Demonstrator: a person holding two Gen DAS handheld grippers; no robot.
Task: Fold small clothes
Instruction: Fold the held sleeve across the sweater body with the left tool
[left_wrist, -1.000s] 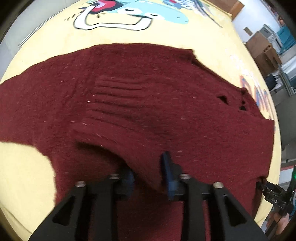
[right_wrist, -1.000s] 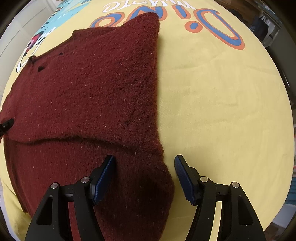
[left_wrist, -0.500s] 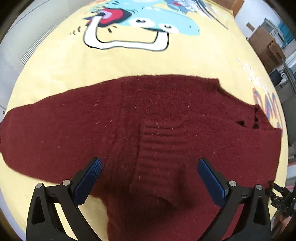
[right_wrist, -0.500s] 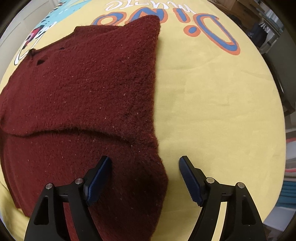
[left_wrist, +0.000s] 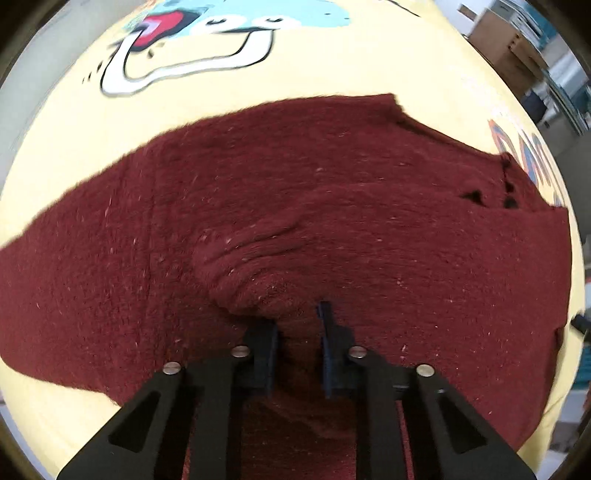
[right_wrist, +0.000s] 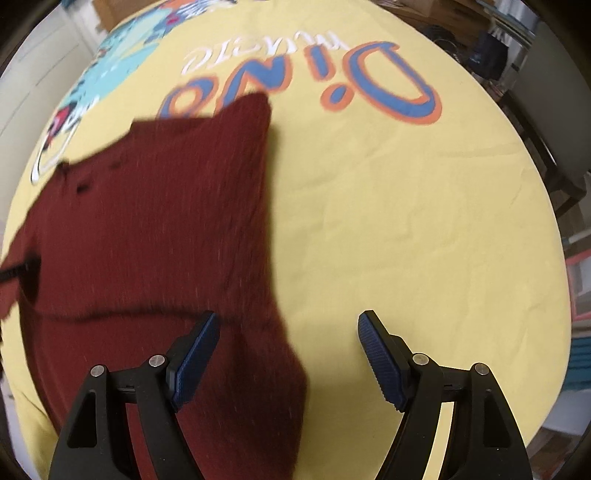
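1. Nearest in the left wrist view, the left gripper points steeply down, its jaws closing, and its blue pads pinch a raised bunch of the dark red sweater between them.
2. Just beyond those pads the ribbed cuff of a sleeve lies folded over the sweater's body, wrinkled into a hump where the knit is gathered.
3. In the right wrist view, the right gripper hangs above the cloth with its jaws wide apart and nothing pressed between them (the left pad sits over the sweater, the right pad over bare cloth).
4. The sweater lies flat on a yellow tablecloth; in the right view it fills the near left part, with a straight folded edge running from near to far.
5. A few small dark holes show in the knit toward the far right of the left view, near the neckline.
6. Farther off, the tablecloth carries a cartoon dinosaur print beyond the sweater in the left view, and blue and orange lettering at the far side in the right view.
7. Past the table's far right edge are cardboard boxes, blurred.
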